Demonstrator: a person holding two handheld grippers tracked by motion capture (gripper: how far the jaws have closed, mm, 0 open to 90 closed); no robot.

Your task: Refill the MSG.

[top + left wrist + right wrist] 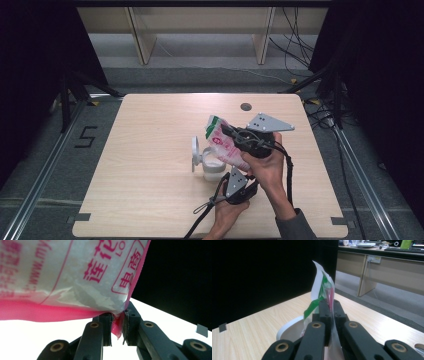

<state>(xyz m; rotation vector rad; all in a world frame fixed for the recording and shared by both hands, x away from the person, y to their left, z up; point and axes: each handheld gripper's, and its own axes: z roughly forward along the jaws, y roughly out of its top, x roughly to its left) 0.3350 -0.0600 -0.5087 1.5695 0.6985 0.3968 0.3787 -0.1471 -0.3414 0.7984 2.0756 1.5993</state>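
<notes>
A pink and white bag [226,145] with red print and a green top hangs tilted over the table, held by both grippers. My right gripper [228,131] is shut on the bag's upper edge [322,282], with the film pinched between its jaws [330,305]. My left gripper [243,172] comes up from below and is shut on the bag's pink bottom corner [116,326]; the printed side [75,277] looms above it. Under the bag's green end stands a white jar [214,169] with its hinged lid [196,150] open. The jar's rim [287,330] shows beyond the right jaws.
The light wooden table [150,145] has a round cable hole [245,106] near its far edge. A taped 5 [86,136] marks the floor on the left. Cables lie on the floor at the right, and wooden desk legs stand beyond the table.
</notes>
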